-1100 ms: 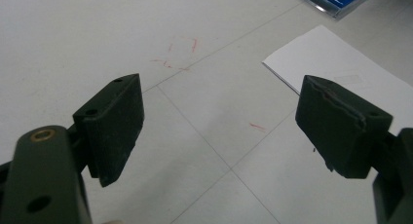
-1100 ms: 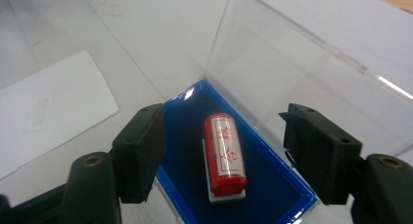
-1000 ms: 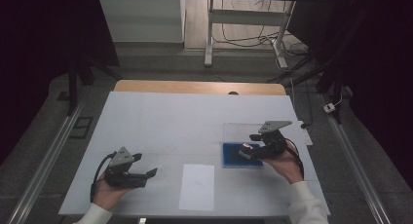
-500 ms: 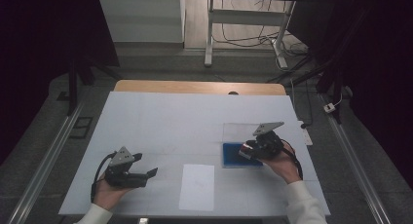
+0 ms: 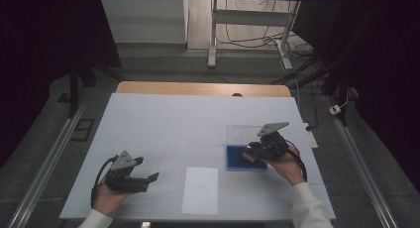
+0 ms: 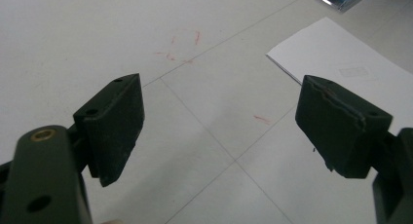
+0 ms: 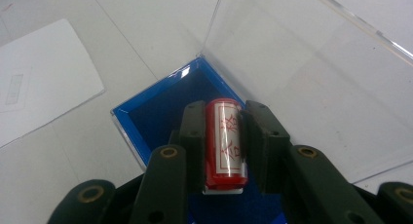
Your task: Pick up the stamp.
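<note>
Red cylinder (image 7: pixel 225 143) with a white label and red characters, probably a seal stamp, pinched across its round body between the jaws of the right hand-held gripper (image 7: pixel 223 131), right over the blue-lined tray of an open box (image 7: pixel 160 112). Seen from the high view at the right of the surface (image 5: pixel 163 119), near side, with the right hand-held gripper (image 5: pixel 253 153) poised on the blue box (image 5: pixel 237 161) and the clear lid (image 7: pixel 311 73) hinged up on the far side.

Looks small, rigid and light; glossy curved wall likely slippery, so prone to rolling or twisting out of a loose pinch. Best held mid-length, square across the label, as now, with pads flat on opposite sides. Whether the lower end is inked cannot be told; worth keeping that end off the lining and off the paper until wanted. Lid appears thin hard plastic, easy to knock shut or crack.

Left hand-held gripper (image 6: pixel 219 131) spread wide, holding nothing, low over the near left of the surface. White paper sheet (image 5: pixel 200 190) lying flat between the two hands, near edge; faint red marks (image 6: pixel 182 46) on the surface beyond the left jaws
</note>
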`<state>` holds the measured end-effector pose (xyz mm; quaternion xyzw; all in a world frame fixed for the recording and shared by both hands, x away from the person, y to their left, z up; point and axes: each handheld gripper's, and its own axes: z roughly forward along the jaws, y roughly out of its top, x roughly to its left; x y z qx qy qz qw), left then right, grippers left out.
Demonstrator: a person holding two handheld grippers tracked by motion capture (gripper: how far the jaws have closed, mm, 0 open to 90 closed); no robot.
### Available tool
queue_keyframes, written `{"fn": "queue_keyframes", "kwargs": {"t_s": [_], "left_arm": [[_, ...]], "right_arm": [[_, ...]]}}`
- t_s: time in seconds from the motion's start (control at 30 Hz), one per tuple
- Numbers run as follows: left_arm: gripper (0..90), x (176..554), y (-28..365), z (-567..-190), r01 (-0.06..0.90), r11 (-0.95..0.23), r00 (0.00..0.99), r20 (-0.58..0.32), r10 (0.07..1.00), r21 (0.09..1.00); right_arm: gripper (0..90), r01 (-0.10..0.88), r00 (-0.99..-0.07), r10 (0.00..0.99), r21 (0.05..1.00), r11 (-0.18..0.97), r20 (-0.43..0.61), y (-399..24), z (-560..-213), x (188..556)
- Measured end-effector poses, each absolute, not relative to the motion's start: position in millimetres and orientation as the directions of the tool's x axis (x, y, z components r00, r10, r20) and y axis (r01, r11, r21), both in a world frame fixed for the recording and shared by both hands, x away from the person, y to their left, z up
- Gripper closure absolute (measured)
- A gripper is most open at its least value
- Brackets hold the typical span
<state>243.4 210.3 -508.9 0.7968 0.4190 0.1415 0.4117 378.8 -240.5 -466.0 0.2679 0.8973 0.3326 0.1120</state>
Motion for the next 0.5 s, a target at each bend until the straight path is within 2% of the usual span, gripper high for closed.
{"fn": "queue_keyframes", "kwargs": {"t_s": [0.2,0.5], "left_arm": [[18.4,241.7,212.9,-506.5,0.545,-0.302,0.598,-0.111,0.794,0.782],[18.4,242.1,215.0,-505.6,0.544,-0.302,0.594,-0.105,0.798,0.783]], "right_arm": [[70.9,0.396,-0.832,0.554,0.662,0.636,-0.035,-239.0,-466.2,376.6],[71.0,0.371,-0.832,0.554,0.719,0.588,-0.024,-243.4,-457.6,372.1]]}}
